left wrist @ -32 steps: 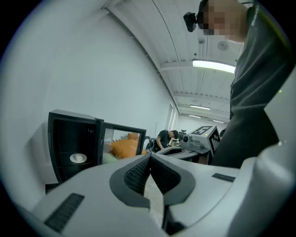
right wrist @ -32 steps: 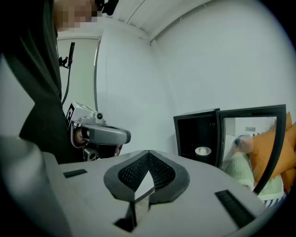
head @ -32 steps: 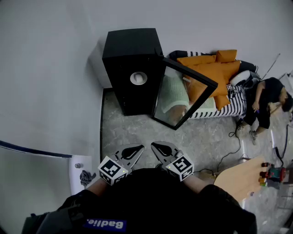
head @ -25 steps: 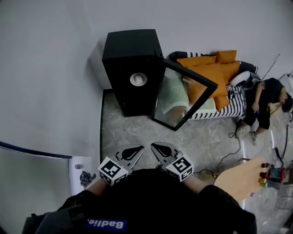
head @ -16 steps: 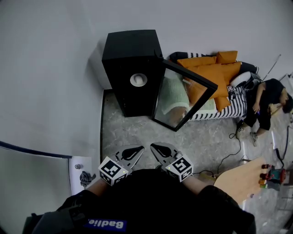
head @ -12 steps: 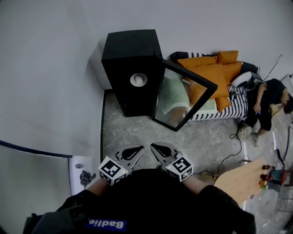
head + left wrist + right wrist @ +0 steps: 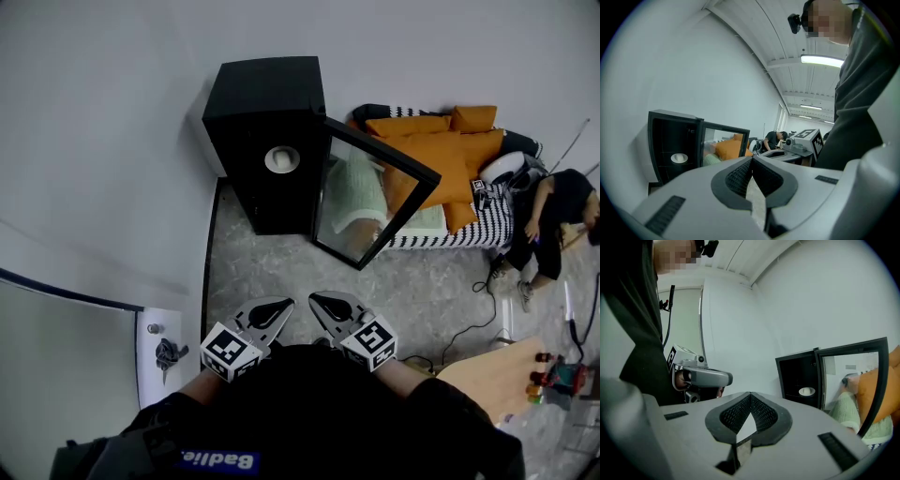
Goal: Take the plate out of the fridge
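Observation:
A small black fridge point(image 7: 267, 141) stands on the floor against the wall, its glass door point(image 7: 370, 202) swung open to the right. Inside on a shelf sits a white plate point(image 7: 282, 159), also seen as a plate point(image 7: 678, 158) in the left gripper view and a plate point(image 7: 806, 391) in the right gripper view. My left gripper point(image 7: 284, 305) and right gripper point(image 7: 319, 302) are held close to my body, well short of the fridge. Both are shut with nothing between the jaws.
A sofa with orange cushions point(image 7: 441, 155) and a striped blanket lies right of the fridge. A person in black point(image 7: 553, 211) sits at the far right. A wooden board point(image 7: 487, 375) with small toys and a cable point(image 7: 473, 314) lie on the floor.
The head view has shifted slightly; the fridge sits a little further left and higher. Both grippers stay in place and shut.

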`<state>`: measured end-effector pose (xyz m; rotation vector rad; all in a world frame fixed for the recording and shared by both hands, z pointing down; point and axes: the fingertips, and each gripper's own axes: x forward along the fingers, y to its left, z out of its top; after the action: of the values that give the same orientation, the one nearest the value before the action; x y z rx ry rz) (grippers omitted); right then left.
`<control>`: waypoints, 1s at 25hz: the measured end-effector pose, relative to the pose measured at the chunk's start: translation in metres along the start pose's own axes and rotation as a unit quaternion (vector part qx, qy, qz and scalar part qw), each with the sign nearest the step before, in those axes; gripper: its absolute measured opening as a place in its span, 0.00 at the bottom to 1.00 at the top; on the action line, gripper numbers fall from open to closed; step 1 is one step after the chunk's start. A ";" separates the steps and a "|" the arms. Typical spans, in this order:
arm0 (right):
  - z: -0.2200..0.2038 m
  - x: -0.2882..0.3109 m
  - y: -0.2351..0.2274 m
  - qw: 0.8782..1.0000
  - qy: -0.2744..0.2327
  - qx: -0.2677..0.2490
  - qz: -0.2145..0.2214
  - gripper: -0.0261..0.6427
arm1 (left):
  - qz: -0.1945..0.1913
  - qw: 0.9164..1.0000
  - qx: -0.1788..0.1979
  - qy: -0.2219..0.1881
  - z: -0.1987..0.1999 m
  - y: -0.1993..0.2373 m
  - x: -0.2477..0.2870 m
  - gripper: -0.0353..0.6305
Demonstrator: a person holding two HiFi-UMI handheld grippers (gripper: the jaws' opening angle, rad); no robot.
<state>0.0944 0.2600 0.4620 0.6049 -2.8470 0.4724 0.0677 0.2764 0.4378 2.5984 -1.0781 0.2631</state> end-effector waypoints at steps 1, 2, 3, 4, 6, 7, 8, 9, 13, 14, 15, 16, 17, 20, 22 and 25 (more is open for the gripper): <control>-0.002 -0.004 -0.003 1.000 0.000 0.000 0.001 0.05 | 0.002 1.000 -0.001 -0.001 0.000 -0.004 0.003 0.06; -0.004 -0.006 -0.006 1.000 0.001 0.001 0.002 0.05 | 0.006 1.000 -0.002 -0.002 0.001 -0.005 0.006 0.06; -0.005 -0.007 -0.009 1.000 0.001 0.002 0.003 0.05 | 0.011 1.000 -0.004 -0.005 0.002 -0.004 0.008 0.06; -0.005 -0.008 -0.012 1.000 0.002 0.002 0.002 0.05 | 0.016 1.000 -0.006 -0.007 0.004 -0.002 0.009 0.06; -0.001 -0.010 -0.018 1.000 0.000 -0.004 -0.001 0.05 | 0.018 1.000 -0.004 -0.008 0.007 -0.001 0.013 0.06; 0.001 -0.010 -0.021 1.000 -0.002 -0.006 -0.003 0.05 | 0.018 1.000 0.000 -0.007 0.008 0.000 0.015 0.06; 0.002 -0.009 -0.025 1.000 -0.002 -0.007 -0.005 0.05 | 0.017 1.000 0.006 -0.005 0.009 0.001 0.018 0.06; 0.003 -0.006 -0.028 1.000 0.000 -0.007 -0.006 0.05 | 0.015 1.000 0.013 -0.003 0.009 0.004 0.021 0.06; 0.006 0.008 -0.041 1.000 0.006 -0.006 -0.010 0.05 | 0.006 1.000 0.027 -0.001 0.012 0.021 0.030 0.06; 0.008 0.013 -0.046 1.000 0.006 -0.006 -0.014 0.05 | 0.002 1.000 0.029 -0.002 0.014 0.027 0.033 0.06; 0.010 0.018 -0.051 1.000 0.006 -0.006 -0.019 0.05 | -0.002 1.000 0.030 -0.002 0.015 0.034 0.035 0.06; 0.012 0.024 -0.057 1.000 0.006 -0.006 -0.026 0.05 | -0.006 1.000 0.030 -0.002 0.017 0.042 0.038 0.06; 0.015 0.030 -0.064 0.999 0.006 -0.005 -0.033 0.05 | -0.011 0.999 0.030 -0.002 0.019 0.052 0.042 0.06; 0.025 0.051 -0.083 0.999 0.005 0.000 -0.054 0.05 | -0.028 0.999 0.031 -0.001 0.027 0.084 0.052 0.06; 0.030 0.068 -0.096 0.998 0.009 0.005 -0.065 0.05 | -0.039 0.999 0.031 -0.003 0.033 0.106 0.058 0.06; 0.041 0.105 -0.111 0.997 0.018 0.008 -0.075 0.05 | -0.046 0.999 0.023 -0.002 0.038 0.151 0.061 0.06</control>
<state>0.0423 0.1118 0.4802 0.7979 -2.7403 0.4756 0.0046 0.1230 0.4526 2.6826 -0.9605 0.2633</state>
